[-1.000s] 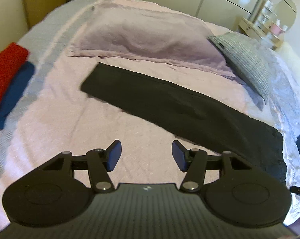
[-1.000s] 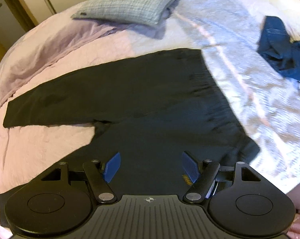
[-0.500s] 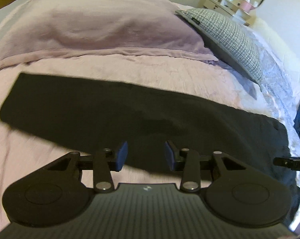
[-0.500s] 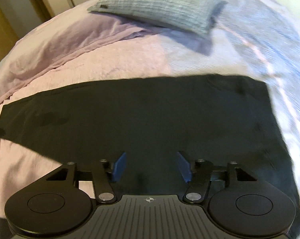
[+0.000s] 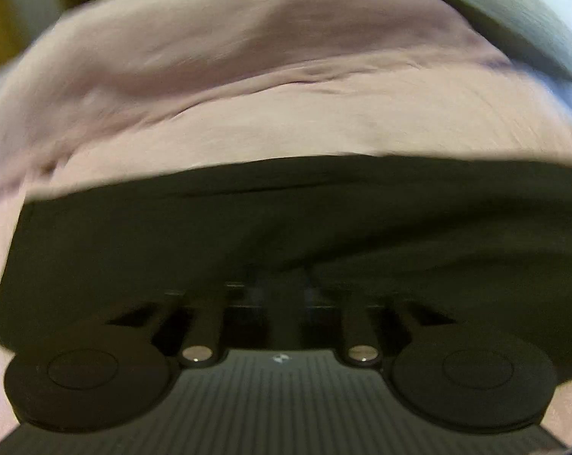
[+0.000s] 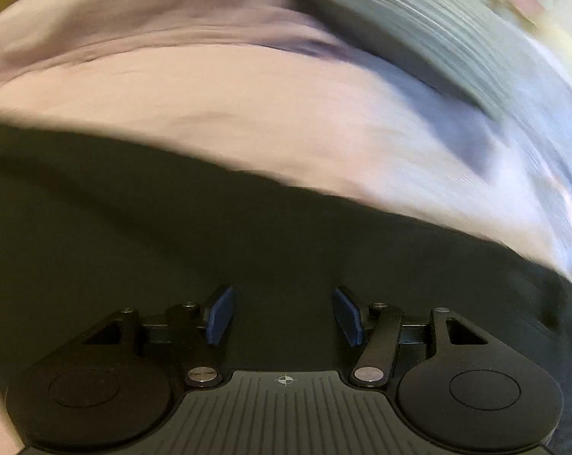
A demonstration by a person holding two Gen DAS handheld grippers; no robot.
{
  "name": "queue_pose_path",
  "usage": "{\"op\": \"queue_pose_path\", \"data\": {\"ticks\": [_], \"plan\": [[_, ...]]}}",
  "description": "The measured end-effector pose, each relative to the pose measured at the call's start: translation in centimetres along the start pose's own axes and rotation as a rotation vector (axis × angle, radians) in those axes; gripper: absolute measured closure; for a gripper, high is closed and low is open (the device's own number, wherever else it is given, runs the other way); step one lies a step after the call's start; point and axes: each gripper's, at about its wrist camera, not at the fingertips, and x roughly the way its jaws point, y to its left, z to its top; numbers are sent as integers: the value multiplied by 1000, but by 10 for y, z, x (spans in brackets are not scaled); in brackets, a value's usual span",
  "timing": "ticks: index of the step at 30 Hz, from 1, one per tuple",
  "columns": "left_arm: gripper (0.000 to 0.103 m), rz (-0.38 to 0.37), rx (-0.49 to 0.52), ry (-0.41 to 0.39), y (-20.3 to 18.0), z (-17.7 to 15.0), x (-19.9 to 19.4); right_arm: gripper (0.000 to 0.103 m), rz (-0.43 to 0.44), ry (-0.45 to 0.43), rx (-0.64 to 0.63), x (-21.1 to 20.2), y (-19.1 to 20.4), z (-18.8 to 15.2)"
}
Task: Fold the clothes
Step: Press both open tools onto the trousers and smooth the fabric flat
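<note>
Trousers (image 5: pixel 248 227), dark and thin, are lying spread flat on the pink bedsheet (image 5: pixel 324 121) of the bed, with their far edge running just short of the pink pillow (image 5: pixel 210 38) and the grey checked pillow (image 6: pixel 418 19) beyond it. Both grippers are hanging low over the trousers, so the dark cloth is filling the lower half of each wrist view. The right gripper (image 6: pixel 284 314) is showing its blue fingers (image 6: pixel 219 314) clearly apart, with cloth beneath and nothing between them. The left gripper (image 5: pixel 278 295) is sitting in deep shadow against the cloth; its fingers are looking drawn close together, possibly nipping a fold, but I cannot tell for sure. Judging by how it drapes, the cloth is looking light, soft and limp, not slippery and not fragile: it is likely to sag and bunch when lifted by one point, and to slide a little over the sheet when dragged. The best hold is probably along an edge or hem of the trousers, both layers pinched together, with the two grippers well apart so the fold is staying straight.
</note>
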Motion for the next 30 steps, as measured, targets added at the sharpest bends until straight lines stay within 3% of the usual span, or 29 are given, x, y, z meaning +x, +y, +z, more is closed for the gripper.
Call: {"op": "queue_pose_path", "data": {"ticks": [4,6,8,10,13,17,20,25,27,30], "plan": [[98,-36,-98,18,17,0,-15,46,37,7,117,-28,-42,10],[86,-73,-129,26,8,-13,-33,46,105,-8,189,-54,-54,2],[86,-110,-159,35,0,-26,-52,46,172,-22,255,-80,-62,-11],[85,-147,-190,43,-9,-38,-70,45,176,-5,274,-100,-61,-35],[85,-203,-236,56,-22,-57,-98,46,114,62,283,-121,-57,-72],[86,-247,-276,80,-47,-92,-140,46,164,78,341,-157,-49,-116],[85,-250,-284,105,-73,-128,-175,46,196,100,252,-169,-28,-135],[85,-190,-333,87,-103,-188,-220,46,264,90,84,-168,2,-153],[84,-117,-323,116,-110,-216,-223,46,277,97,28,-163,7,-166],[85,-3,-325,127,-112,-259,-240,46,223,121,-74,-165,3,-195]]}}
